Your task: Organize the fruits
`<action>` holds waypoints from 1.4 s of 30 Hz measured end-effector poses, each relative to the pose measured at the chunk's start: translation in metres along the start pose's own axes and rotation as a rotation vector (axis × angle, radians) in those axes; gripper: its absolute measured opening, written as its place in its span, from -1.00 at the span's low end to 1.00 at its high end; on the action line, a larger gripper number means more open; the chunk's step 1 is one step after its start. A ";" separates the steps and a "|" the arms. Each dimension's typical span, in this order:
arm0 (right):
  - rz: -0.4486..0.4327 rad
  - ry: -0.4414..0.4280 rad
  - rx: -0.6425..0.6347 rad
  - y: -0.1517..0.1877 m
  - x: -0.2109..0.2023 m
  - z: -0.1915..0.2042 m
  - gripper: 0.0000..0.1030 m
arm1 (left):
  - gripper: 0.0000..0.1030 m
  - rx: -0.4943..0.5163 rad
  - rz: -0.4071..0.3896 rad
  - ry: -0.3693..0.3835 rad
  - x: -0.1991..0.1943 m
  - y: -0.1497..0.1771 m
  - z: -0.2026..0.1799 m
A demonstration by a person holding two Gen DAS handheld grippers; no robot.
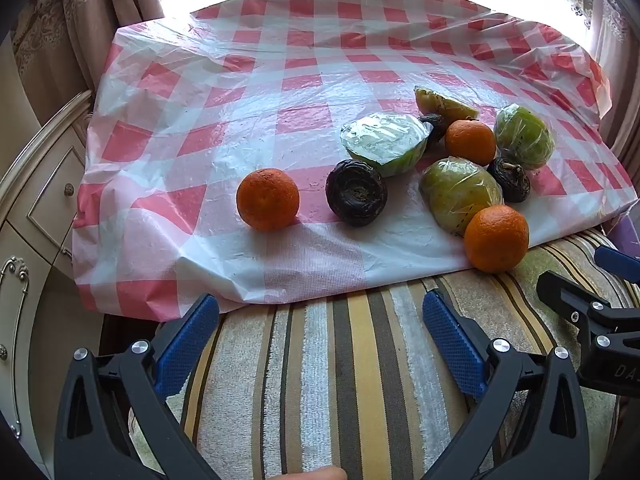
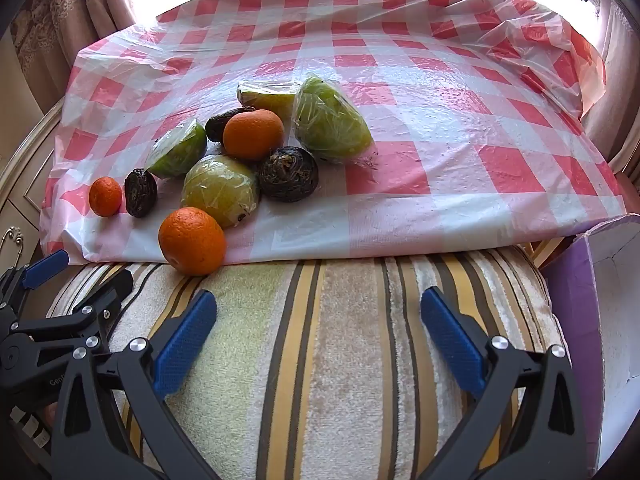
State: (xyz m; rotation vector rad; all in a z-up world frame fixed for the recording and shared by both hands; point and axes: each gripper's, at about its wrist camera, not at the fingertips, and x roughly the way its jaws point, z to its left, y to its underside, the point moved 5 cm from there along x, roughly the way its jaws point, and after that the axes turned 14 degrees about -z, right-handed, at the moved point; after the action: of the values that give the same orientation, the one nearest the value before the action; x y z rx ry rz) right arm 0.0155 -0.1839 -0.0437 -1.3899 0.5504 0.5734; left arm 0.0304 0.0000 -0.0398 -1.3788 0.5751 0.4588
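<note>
Fruit lies on a red-and-white checked plastic sheet (image 1: 280, 80). There are three oranges: one at the left (image 1: 267, 199), one in the cluster (image 1: 470, 142), one at the sheet's front edge (image 1: 496, 238) (image 2: 192, 241). Dark wrinkled fruits (image 1: 356, 193) (image 2: 288, 174) and plastic-wrapped green fruit pieces (image 1: 386, 148) (image 2: 333, 122) lie among them. My left gripper (image 1: 320, 316) is open and empty over the striped towel, short of the sheet. My right gripper (image 2: 318, 312) is open and empty too, also over the towel; it shows at the right of the left wrist view (image 1: 592, 280).
A striped towel (image 2: 340, 340) covers the front surface. A purple-and-white box (image 2: 608, 300) stands at the right. A cream cabinet with drawers (image 1: 36, 220) is at the left. Curtains (image 1: 80, 8) and a bright window lie behind the sheet.
</note>
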 end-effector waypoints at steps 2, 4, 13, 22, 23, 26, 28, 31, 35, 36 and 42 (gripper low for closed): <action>0.000 0.000 0.000 0.000 0.000 0.000 0.97 | 0.91 -0.002 0.000 0.002 0.000 0.000 0.000; 0.000 0.000 0.000 0.000 0.000 0.000 0.97 | 0.91 -0.002 0.001 0.002 0.000 0.000 0.000; 0.000 0.000 0.000 0.000 0.000 0.000 0.97 | 0.91 -0.004 0.001 0.003 0.000 0.000 0.000; 0.000 0.000 0.000 0.000 0.000 0.000 0.97 | 0.92 -0.004 0.001 0.003 0.000 0.000 0.000; 0.001 0.001 -0.001 0.000 0.000 0.000 0.97 | 0.91 -0.005 0.002 0.004 0.000 0.000 0.000; 0.002 0.000 0.000 0.000 0.000 0.000 0.97 | 0.91 -0.013 0.005 0.009 0.000 0.000 0.000; 0.001 -0.001 0.002 0.000 0.000 0.000 0.97 | 0.91 -0.020 0.007 0.013 -0.001 0.000 0.001; 0.001 0.000 0.000 -0.001 -0.001 0.000 0.97 | 0.91 -0.016 0.007 0.006 -0.002 0.000 0.002; 0.000 0.000 0.000 0.000 -0.001 0.000 0.97 | 0.91 -0.010 0.007 0.001 -0.002 0.000 0.001; -0.001 -0.001 0.001 0.000 -0.001 0.000 0.97 | 0.91 -0.012 0.008 0.003 -0.002 0.000 0.001; 0.000 -0.001 0.001 0.000 -0.001 0.000 0.97 | 0.91 -0.015 0.009 0.004 0.001 0.001 0.000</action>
State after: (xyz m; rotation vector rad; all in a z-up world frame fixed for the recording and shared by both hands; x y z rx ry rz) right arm 0.0153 -0.1841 -0.0430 -1.3884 0.5494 0.5738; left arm 0.0301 0.0002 -0.0412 -1.3922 0.5826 0.4688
